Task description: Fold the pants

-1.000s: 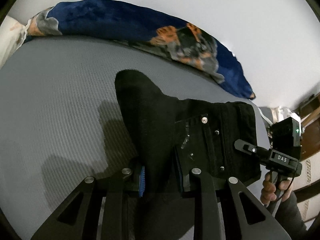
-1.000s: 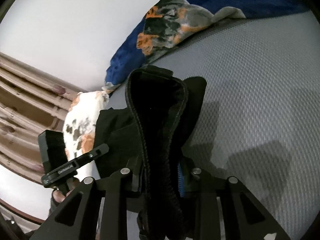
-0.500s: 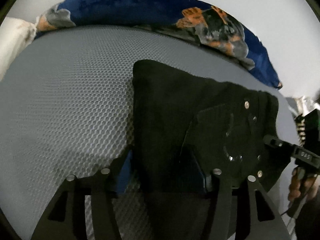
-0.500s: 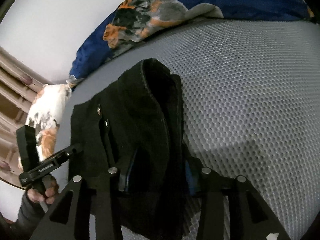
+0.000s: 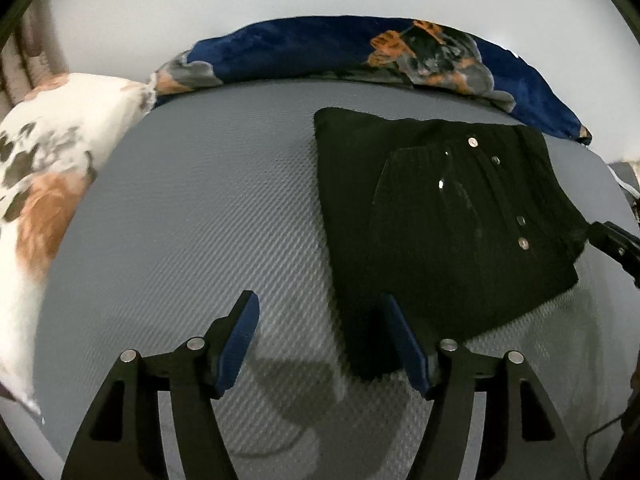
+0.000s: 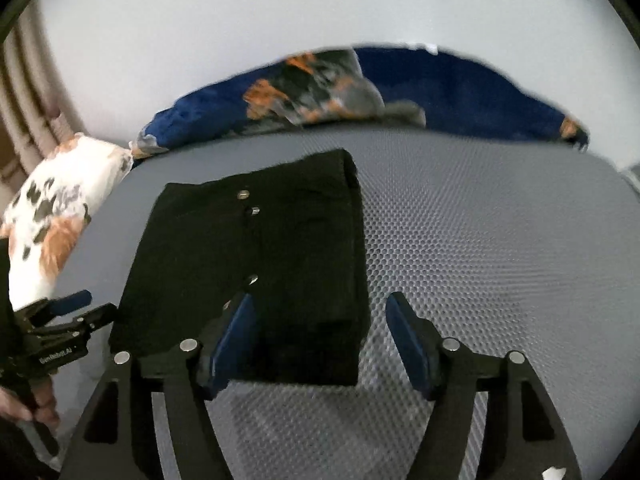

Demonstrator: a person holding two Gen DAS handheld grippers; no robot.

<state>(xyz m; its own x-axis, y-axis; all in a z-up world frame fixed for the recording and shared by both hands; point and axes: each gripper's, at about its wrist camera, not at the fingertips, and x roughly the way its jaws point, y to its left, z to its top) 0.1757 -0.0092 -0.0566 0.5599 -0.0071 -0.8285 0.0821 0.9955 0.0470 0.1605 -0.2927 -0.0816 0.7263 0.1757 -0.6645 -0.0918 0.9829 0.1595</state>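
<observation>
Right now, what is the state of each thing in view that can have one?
black pants: folded into a compact rectangle, lying flat on the grey mattress, released.
left gripper: open, empty, at the pants' near edge.
right gripper: open, empty.
blue blanket: bunched along the far edge.
floral pillow: lying at the mattress's side.

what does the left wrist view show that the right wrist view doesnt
Only the left wrist view: the right gripper's black tip at the frame's right edge, by the pants. Only the right wrist view: the person's left hand under the left gripper's body. Both: folded black pants flat on grey mesh bedding, blue patterned blanket, white spotted pillow, own jaws open.
</observation>
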